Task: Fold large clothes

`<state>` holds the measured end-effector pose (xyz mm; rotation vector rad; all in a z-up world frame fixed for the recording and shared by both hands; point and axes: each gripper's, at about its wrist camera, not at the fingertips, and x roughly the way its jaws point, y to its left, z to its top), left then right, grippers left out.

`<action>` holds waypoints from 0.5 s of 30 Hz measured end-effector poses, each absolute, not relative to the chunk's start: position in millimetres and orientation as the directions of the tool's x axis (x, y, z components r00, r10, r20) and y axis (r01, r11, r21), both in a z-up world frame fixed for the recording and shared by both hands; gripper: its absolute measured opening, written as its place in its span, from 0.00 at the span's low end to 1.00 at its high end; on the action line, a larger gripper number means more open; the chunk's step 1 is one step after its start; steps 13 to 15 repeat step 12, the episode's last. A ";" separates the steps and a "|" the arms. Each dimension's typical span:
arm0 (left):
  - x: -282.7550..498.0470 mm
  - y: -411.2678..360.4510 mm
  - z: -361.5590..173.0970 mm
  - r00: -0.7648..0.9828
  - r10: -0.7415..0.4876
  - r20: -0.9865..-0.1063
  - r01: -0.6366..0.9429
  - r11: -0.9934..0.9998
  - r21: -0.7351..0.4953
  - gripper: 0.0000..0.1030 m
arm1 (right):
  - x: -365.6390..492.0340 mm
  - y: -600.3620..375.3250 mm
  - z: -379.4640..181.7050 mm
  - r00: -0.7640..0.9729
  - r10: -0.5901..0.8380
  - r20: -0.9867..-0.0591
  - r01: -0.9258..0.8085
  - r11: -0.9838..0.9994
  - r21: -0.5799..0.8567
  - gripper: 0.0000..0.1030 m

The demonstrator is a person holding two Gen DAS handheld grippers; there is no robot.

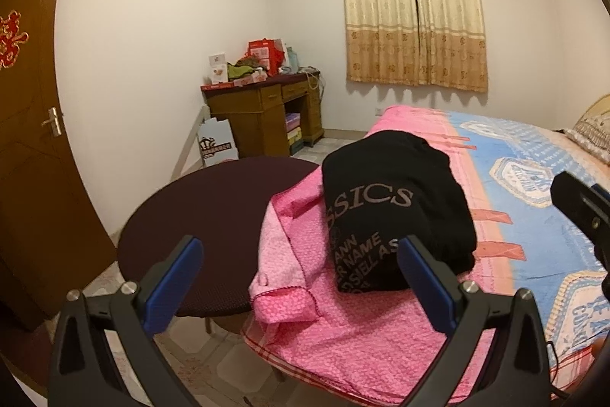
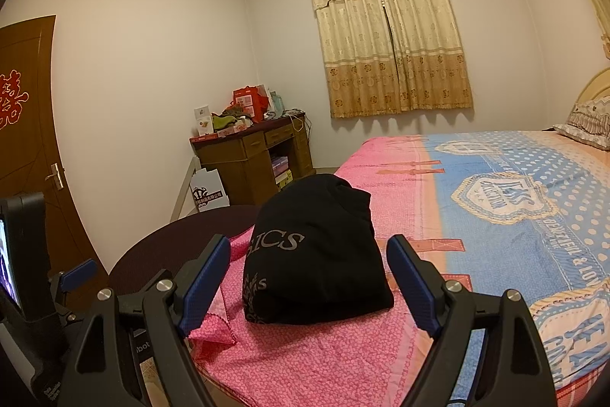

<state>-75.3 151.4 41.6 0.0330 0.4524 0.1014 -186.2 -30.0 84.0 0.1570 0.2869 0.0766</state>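
Note:
A black garment with grey lettering lies folded into a thick bundle on the pink corner of the bed. In the right wrist view the same black garment sits just beyond and between the blue pads. My left gripper is open, held above the bed's corner, its right pad in front of the bundle's near edge. My right gripper is open too, with nothing pressed between its pads. Part of the right gripper shows at the left view's right edge.
A round dark table stands against the bed's left corner. A pink bedsheet fold hangs there. The bed has a blue and pink cover. A wooden desk with boxes stands by the far wall, a brown door at left.

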 end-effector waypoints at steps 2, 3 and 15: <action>-75.1 153.0 40.8 0.899 0.073 -0.432 -0.064 0.997 0.034 1.00 | -186.4 -30.6 83.2 0.956 0.096 -0.276 -0.051 0.985 0.165 0.82; -74.2 153.4 39.9 0.897 0.062 -0.437 -0.055 0.998 0.027 1.00 | -186.1 -30.9 83.4 0.956 0.096 -0.276 -0.050 0.985 0.166 0.82; -70.6 145.3 33.4 0.891 0.096 -0.444 -0.068 0.995 0.078 1.00 | -185.0 -32.6 79.6 0.952 0.092 -0.291 -0.040 0.983 0.181 0.82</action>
